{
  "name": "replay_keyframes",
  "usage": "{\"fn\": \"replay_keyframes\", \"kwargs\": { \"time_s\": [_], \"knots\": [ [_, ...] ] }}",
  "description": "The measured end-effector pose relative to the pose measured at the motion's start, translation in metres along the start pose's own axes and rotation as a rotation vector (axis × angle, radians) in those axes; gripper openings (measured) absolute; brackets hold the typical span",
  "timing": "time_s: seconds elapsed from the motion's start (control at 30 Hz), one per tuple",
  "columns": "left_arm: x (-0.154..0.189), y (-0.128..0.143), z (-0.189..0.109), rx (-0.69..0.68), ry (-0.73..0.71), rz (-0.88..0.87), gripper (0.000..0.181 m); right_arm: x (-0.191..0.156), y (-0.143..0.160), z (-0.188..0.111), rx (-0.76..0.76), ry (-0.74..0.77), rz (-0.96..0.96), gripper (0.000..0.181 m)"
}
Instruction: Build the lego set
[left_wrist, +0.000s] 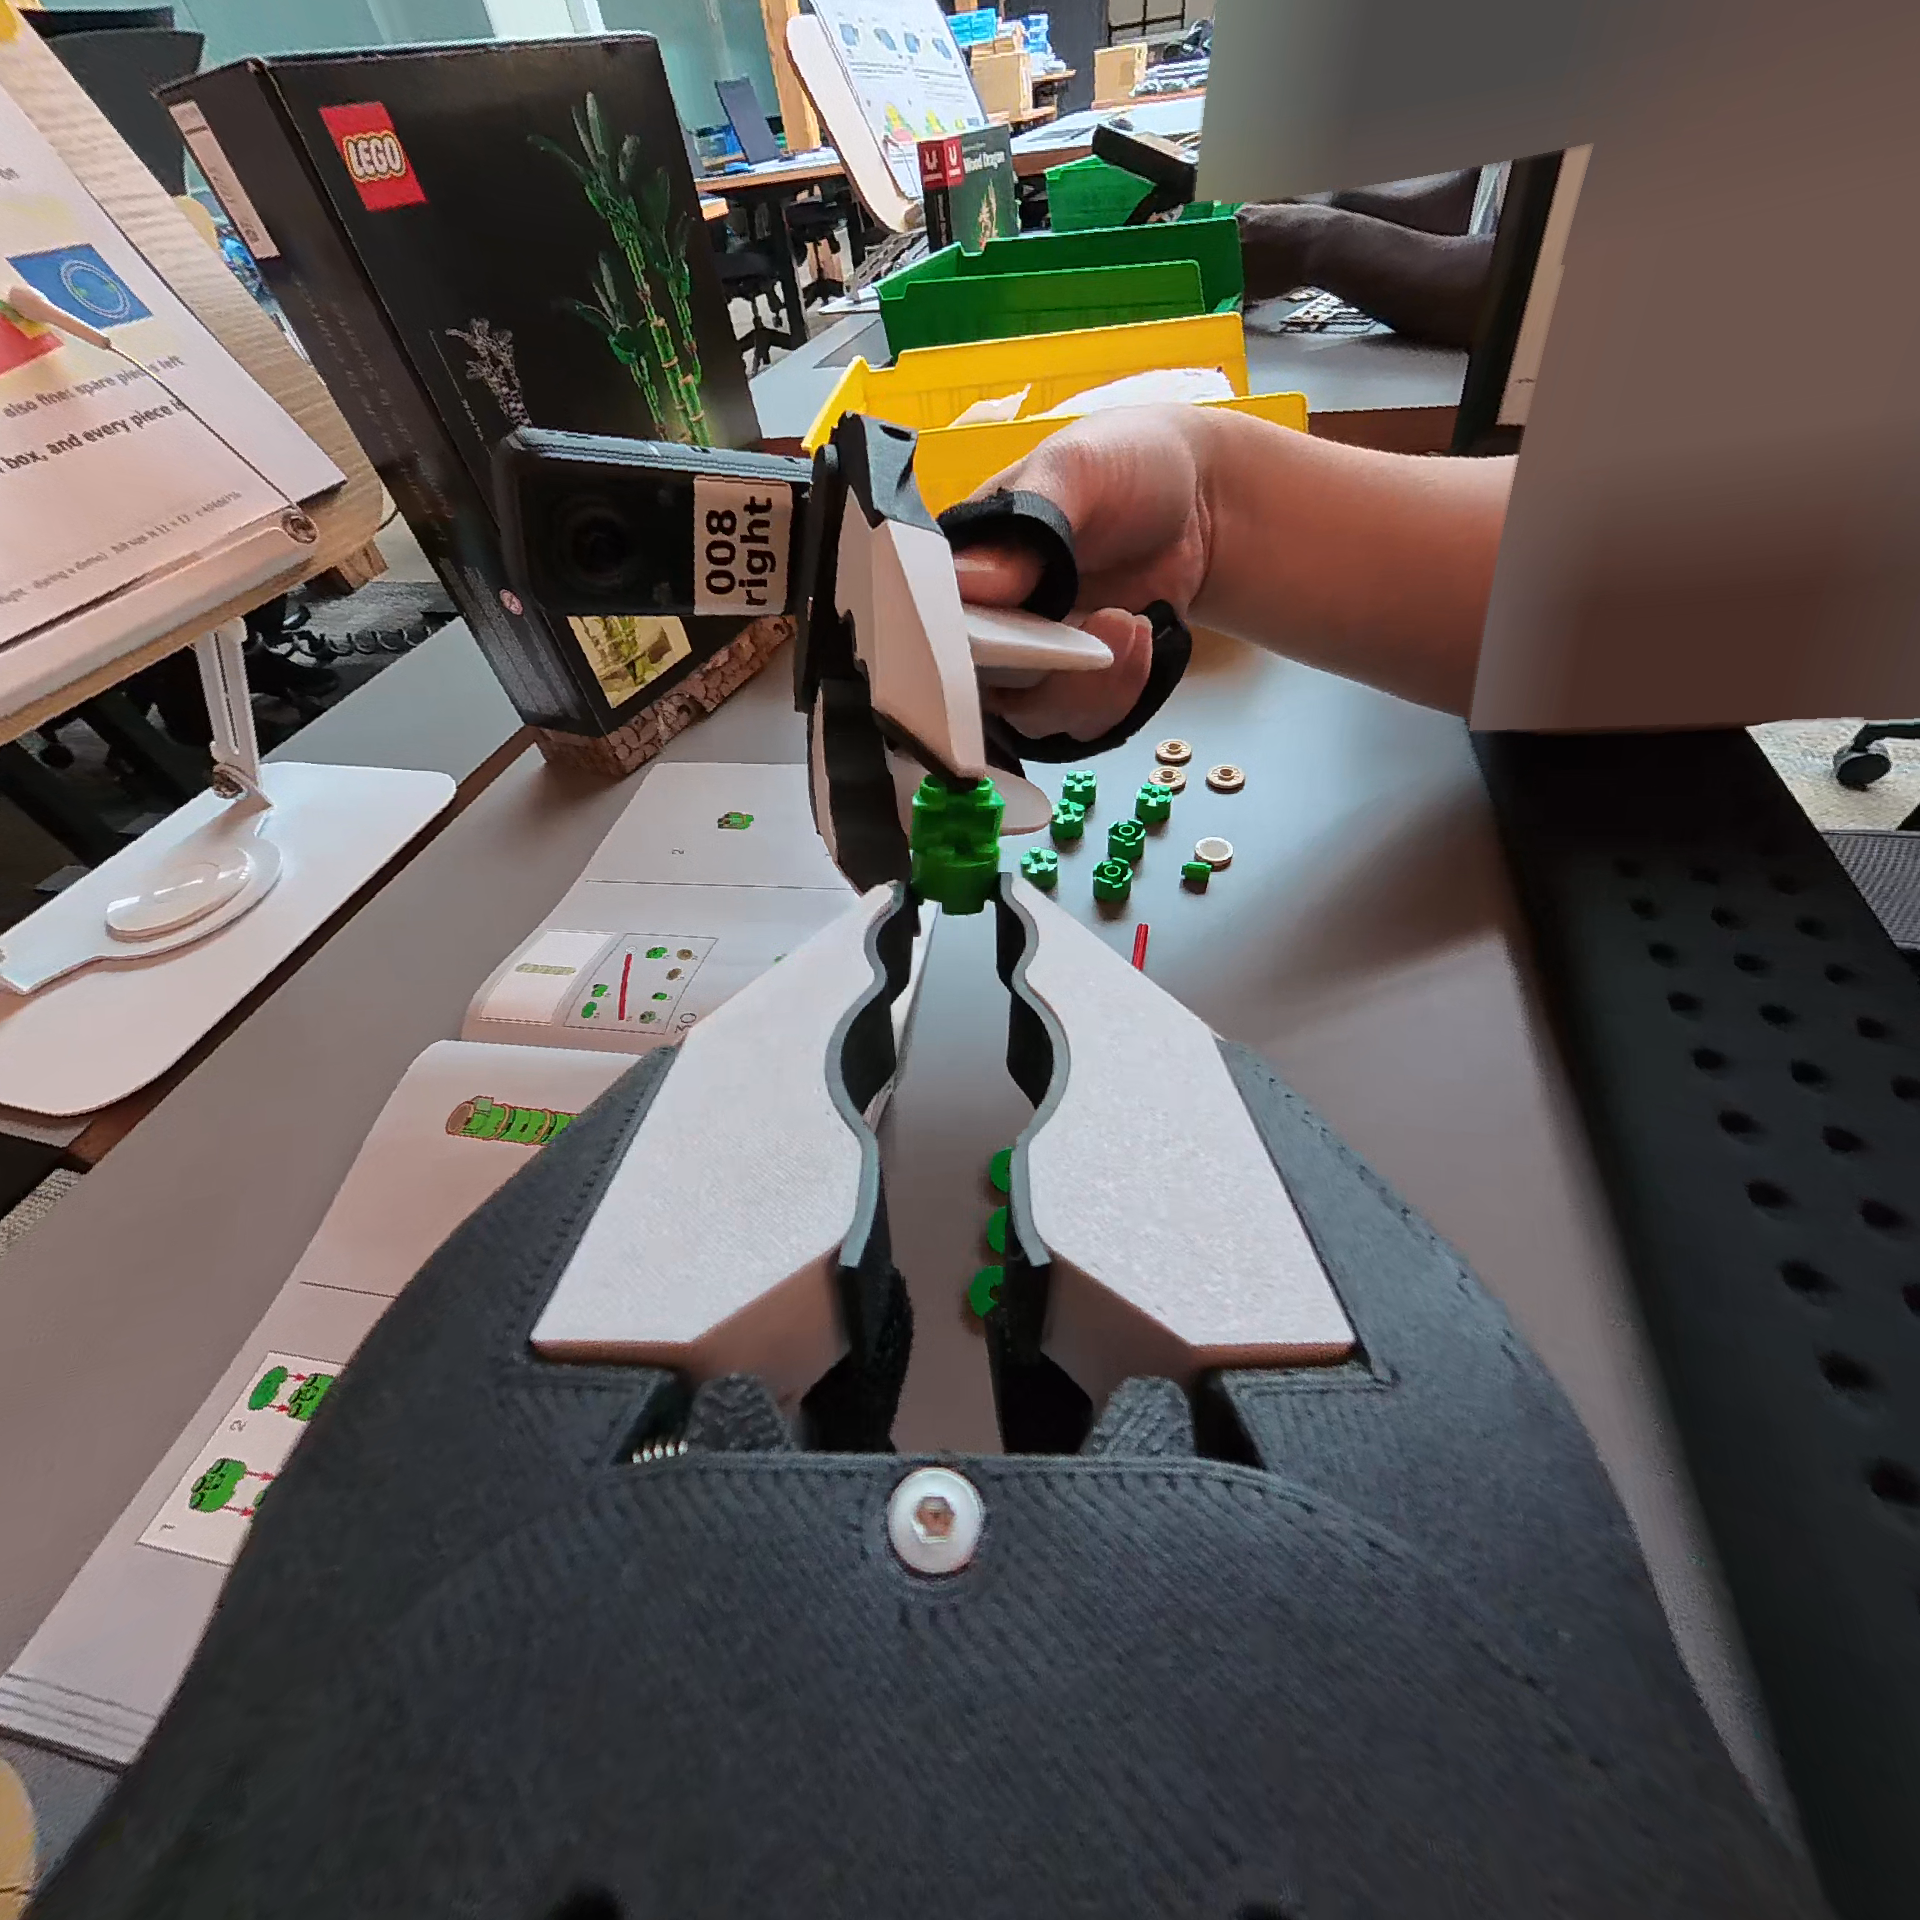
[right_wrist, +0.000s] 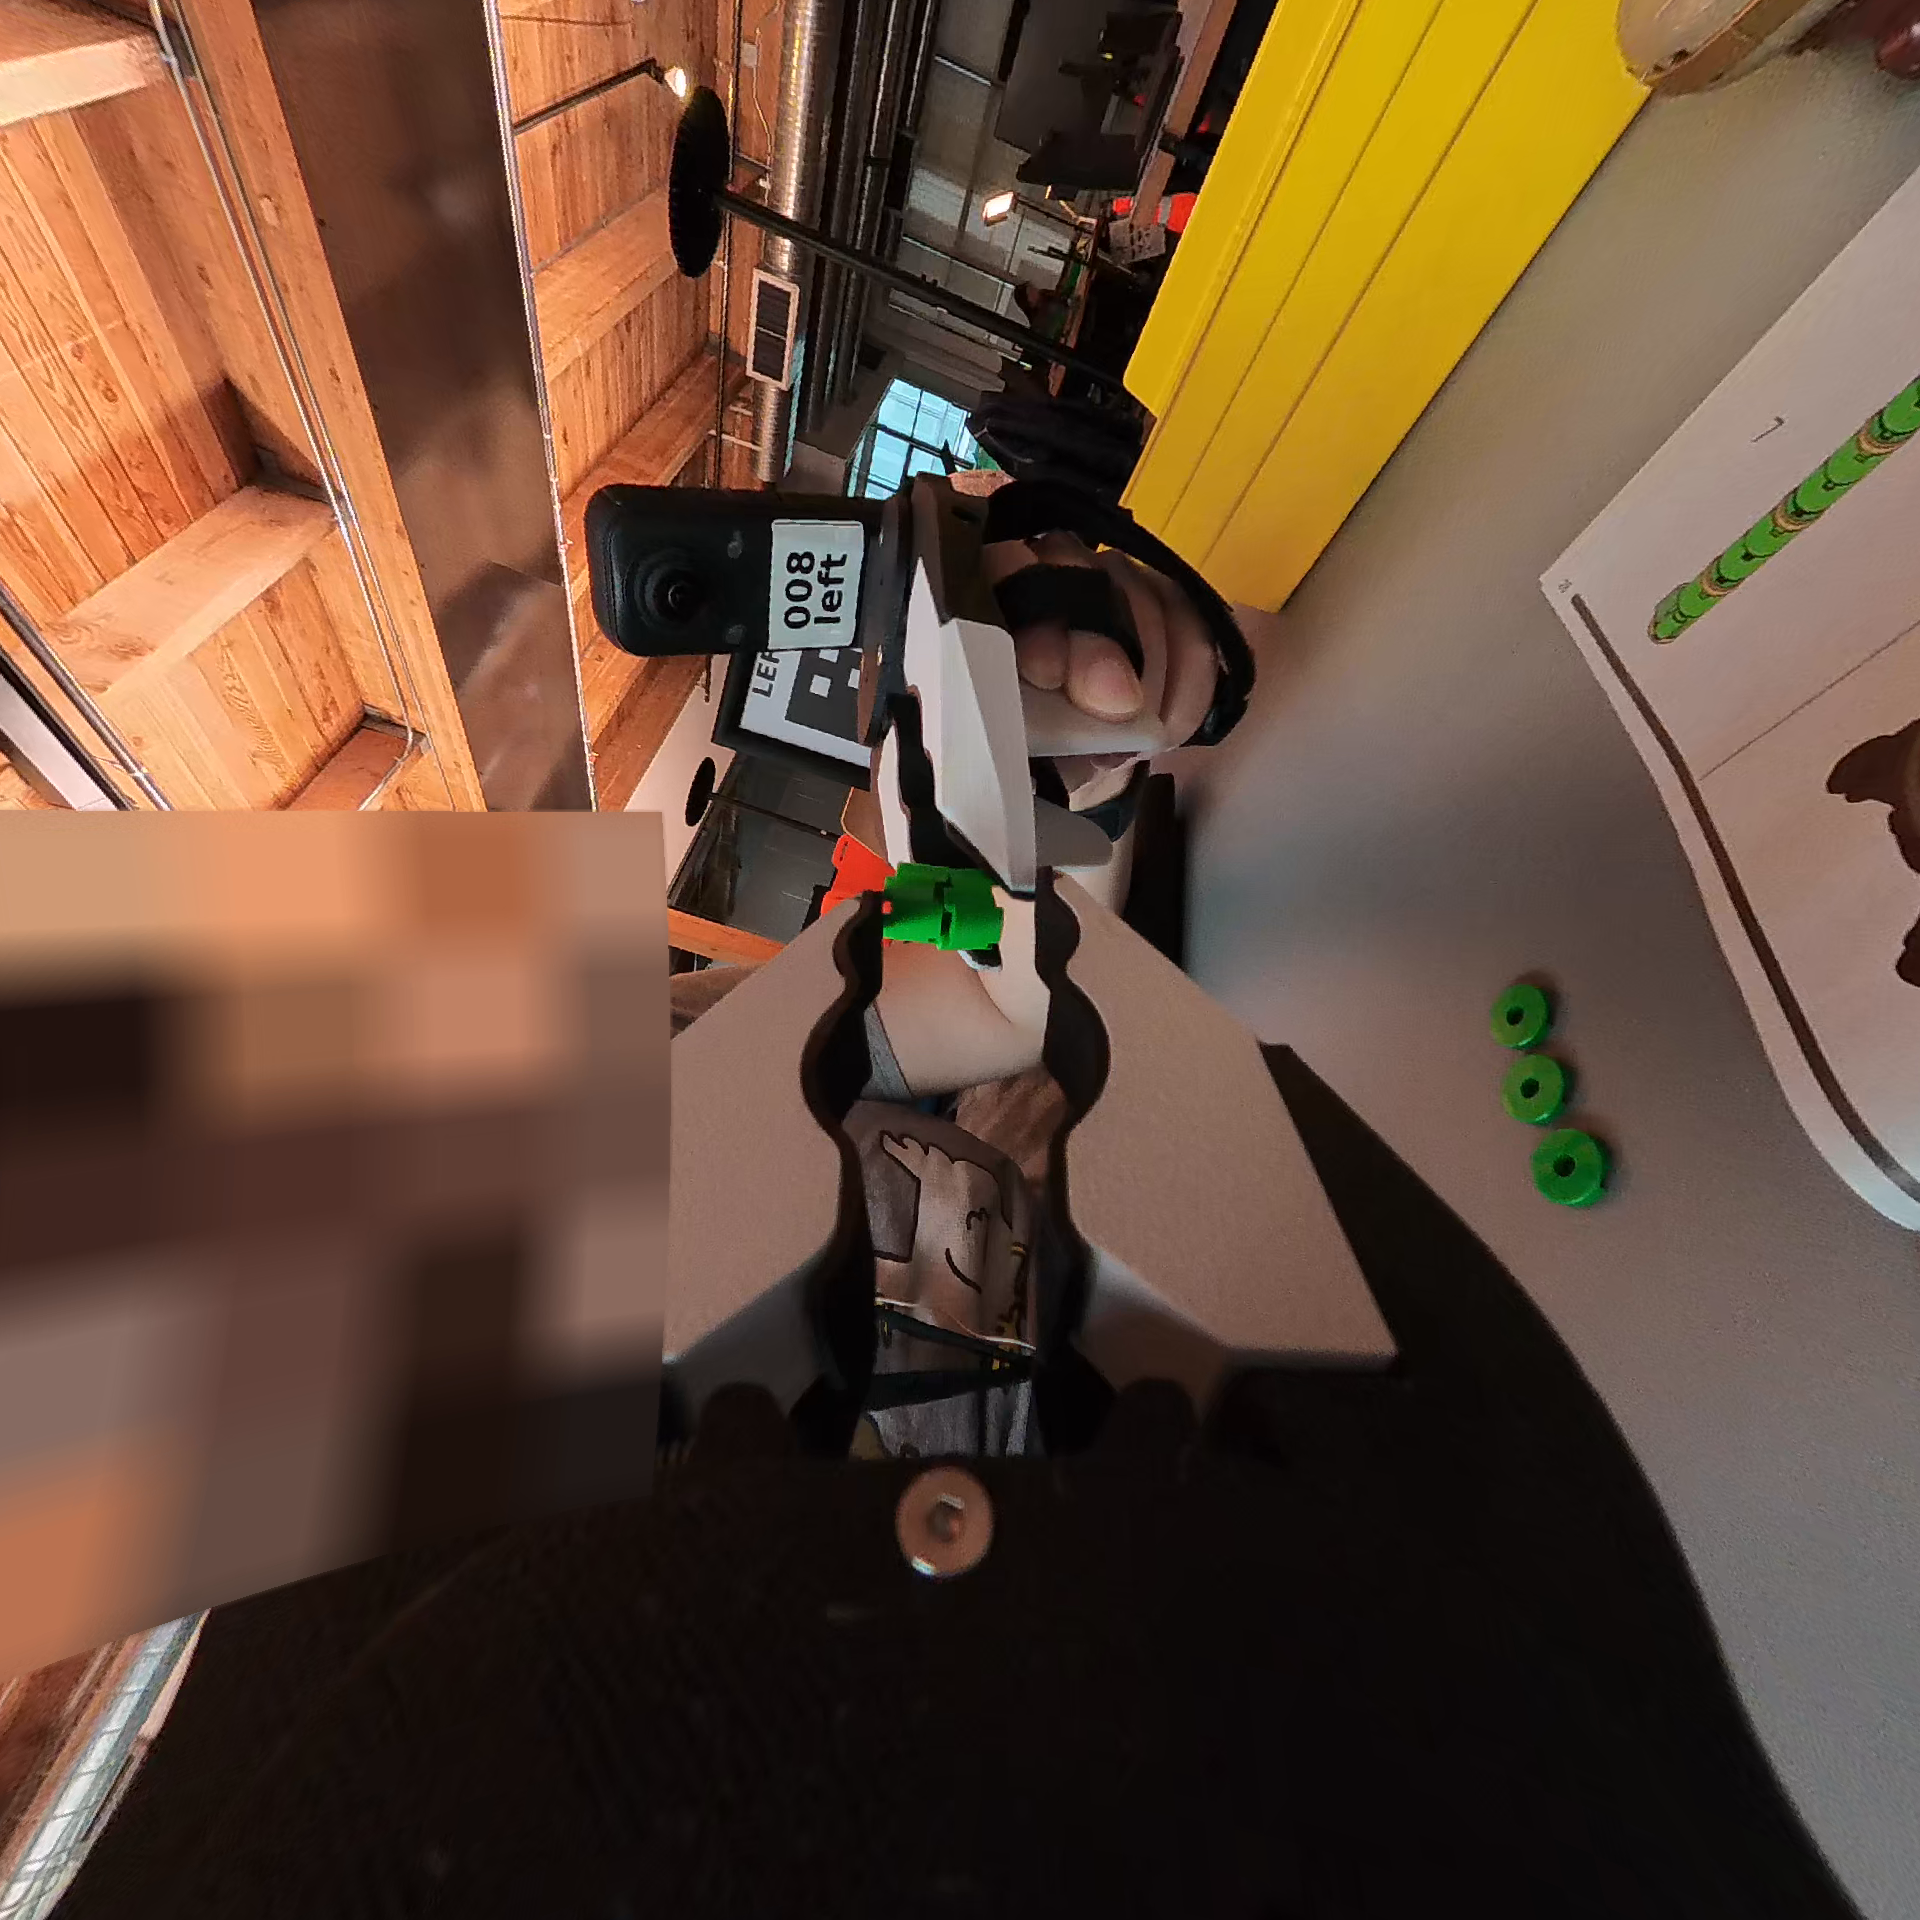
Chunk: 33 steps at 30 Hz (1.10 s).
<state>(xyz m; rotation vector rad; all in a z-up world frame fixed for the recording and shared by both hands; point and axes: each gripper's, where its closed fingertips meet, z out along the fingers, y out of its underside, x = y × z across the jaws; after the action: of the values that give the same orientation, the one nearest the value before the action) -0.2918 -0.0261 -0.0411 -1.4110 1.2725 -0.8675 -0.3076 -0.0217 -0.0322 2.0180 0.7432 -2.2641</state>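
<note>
A short stack of green round Lego bricks (left_wrist: 956, 844) is held in the air between both grippers above the grey table (left_wrist: 1299, 987). My left gripper (left_wrist: 954, 902) is shut on its lower end. My right gripper (left_wrist: 971, 784), held by a hand, comes in from above and is shut on its upper end. In the right wrist view the stack (right_wrist: 940, 909) lies sideways between my right gripper's tips (right_wrist: 956, 914), and my left gripper (right_wrist: 1013, 873) meets it from above. Loose green round bricks (left_wrist: 1112, 831), tan round tiles (left_wrist: 1195, 769) and a red rod (left_wrist: 1141, 945) lie on the table behind.
An open instruction booklet (left_wrist: 665, 935) lies left of the grippers, with three green round pieces (right_wrist: 1532, 1086) beside it. The black Lego box (left_wrist: 499, 343), a white document stand (left_wrist: 135, 810), a yellow bin (left_wrist: 1039, 395) and a green bin (left_wrist: 1060, 281) stand behind. A black perforated chair (left_wrist: 1714, 1143) is at the right. The tips of both grippers are at nearly the same place.
</note>
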Motion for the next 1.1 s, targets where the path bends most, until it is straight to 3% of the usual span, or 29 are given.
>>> {"fn": "replay_keyframes", "kwargs": {
  "time_s": [0.03,0.77,1.1],
  "knots": [
    [-0.001,0.000,0.000,-0.002,-0.005,0.004,0.014,0.000,0.000,0.000,0.003,0.000,0.000,0.028],
    [-0.013,0.008,0.003,-0.058,-0.153,0.136,0.014,0.013,-0.011,-0.002,0.070,0.060,-0.013,0.022],
    [-0.012,-0.002,0.001,-0.026,-0.176,0.185,0.014,0.002,-0.011,-0.002,0.055,0.041,-0.067,0.022]
  ]
}}
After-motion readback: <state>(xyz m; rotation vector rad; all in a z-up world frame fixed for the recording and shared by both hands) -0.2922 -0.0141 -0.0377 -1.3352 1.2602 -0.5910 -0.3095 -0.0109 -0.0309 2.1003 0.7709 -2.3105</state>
